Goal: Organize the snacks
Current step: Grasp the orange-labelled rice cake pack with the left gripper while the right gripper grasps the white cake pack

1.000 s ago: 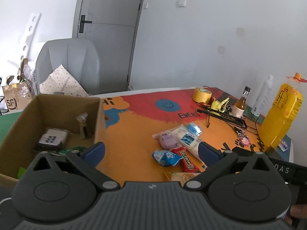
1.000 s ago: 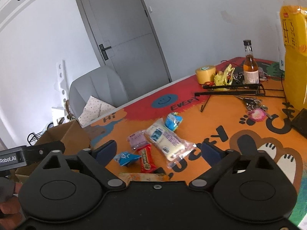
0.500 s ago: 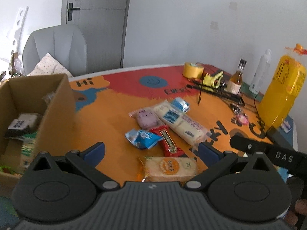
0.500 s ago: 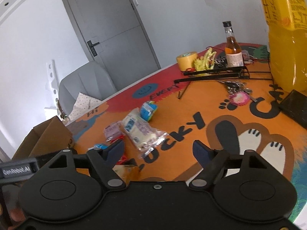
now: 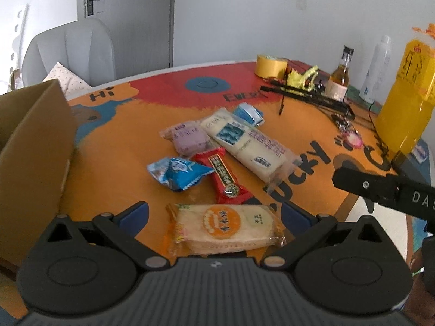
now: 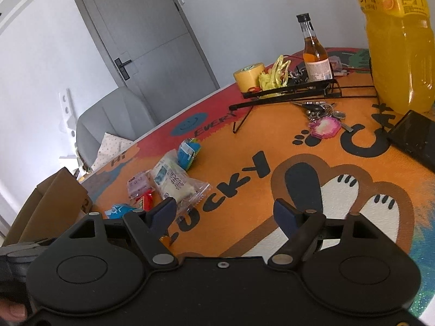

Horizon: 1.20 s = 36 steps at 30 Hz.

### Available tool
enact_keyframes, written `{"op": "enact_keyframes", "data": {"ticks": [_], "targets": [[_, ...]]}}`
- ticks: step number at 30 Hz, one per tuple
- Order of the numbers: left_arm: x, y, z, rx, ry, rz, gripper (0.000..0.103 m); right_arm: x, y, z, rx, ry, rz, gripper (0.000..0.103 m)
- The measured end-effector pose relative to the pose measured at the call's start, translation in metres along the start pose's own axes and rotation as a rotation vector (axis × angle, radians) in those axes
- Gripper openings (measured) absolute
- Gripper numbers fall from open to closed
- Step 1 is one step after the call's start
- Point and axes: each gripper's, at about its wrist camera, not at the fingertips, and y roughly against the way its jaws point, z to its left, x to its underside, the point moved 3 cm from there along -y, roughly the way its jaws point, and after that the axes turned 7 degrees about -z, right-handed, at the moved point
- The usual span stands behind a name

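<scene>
My left gripper hangs over the near edge of the table, its jaws spread wide. The cracker pack with the orange round label lies flat between the two fingertips, and neither pad touches it. Just beyond it lie the red bar, the blue wrapper, the purple packet and the long white pack, bunched together. The cardboard box stands to the left, well apart from the pile. My right gripper is open too, with nothing between its jaws, hovering above the printed mat; the snacks lie to its far left.
</scene>
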Motion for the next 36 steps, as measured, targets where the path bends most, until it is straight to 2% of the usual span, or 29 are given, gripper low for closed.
{"op": "enact_keyframes", "data": {"ticks": [10, 13, 16, 18, 20, 29, 36], "targets": [[0.009, -0.022, -0.008, -0.025, -0.028, 0.037, 0.103, 0.003, -0.014, -0.006, -0.022, -0.002, 0.022, 0.079], [0.01, -0.026, -0.004, -0.062, -0.034, 0.054, 0.101, 0.004, -0.018, -0.003, -0.032, 0.009, 0.028, 0.079], [0.01, -0.024, 0.0, -0.057, -0.038, 0.045, 0.094, 0.004, -0.023, 0.001, -0.046, 0.03, 0.032, 0.079], [0.008, -0.021, 0.004, -0.049, -0.026, 0.04, 0.084, 0.003, -0.027, 0.005, -0.056, 0.041, 0.037, 0.079], [0.004, -0.017, 0.008, -0.044, -0.016, 0.032, 0.082, 0.001, -0.031, 0.009, -0.07, 0.048, 0.038, 0.079], [-0.017, 0.001, 0.028, -0.063, 0.007, -0.044, 0.081, -0.01, -0.047, 0.035, -0.103, 0.109, 0.016, 0.074], [-0.026, 0.005, 0.042, -0.073, 0.027, -0.073, 0.081, -0.014, -0.065, 0.055, -0.127, 0.151, 0.032, 0.068]]}}
